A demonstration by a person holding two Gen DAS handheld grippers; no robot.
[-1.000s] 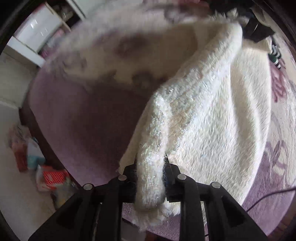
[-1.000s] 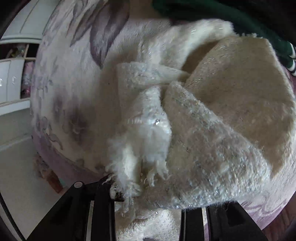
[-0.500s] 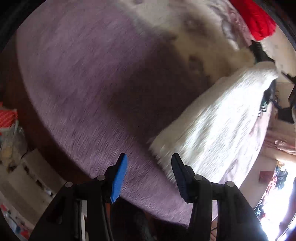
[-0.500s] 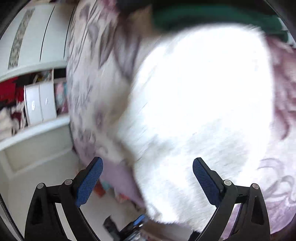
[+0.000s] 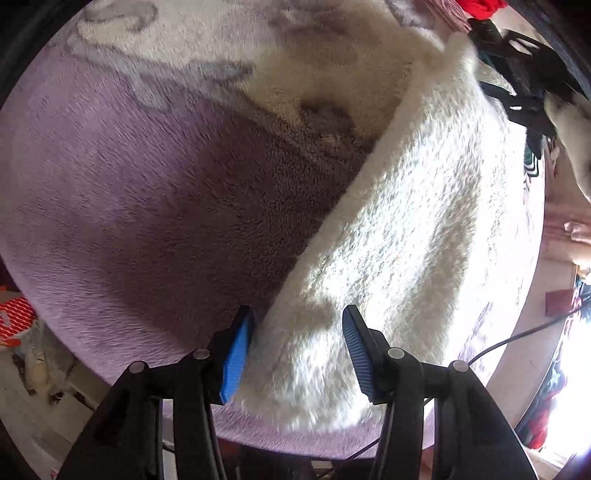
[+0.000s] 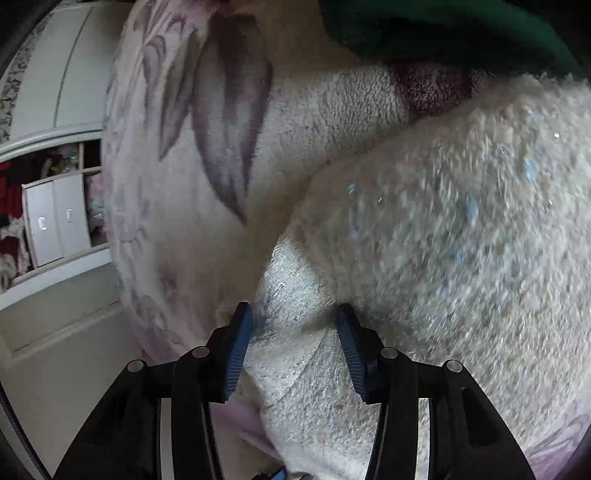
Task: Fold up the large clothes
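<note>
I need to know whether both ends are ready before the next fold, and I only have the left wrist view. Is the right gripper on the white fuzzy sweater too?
Observer: Yes. The right gripper straddles a bunched edge of the white fuzzy sweater, its blue pads on either side of the fabric with a gap left, so not clamped.
Operator: What lies beyond it on that side?
Observer: A dark green garment lies at the far edge, past the sweater.
Operator: Anything off the bed?
Observer: A white cabinet with two small doors stands across the floor, left of the floral blanket.
</note>
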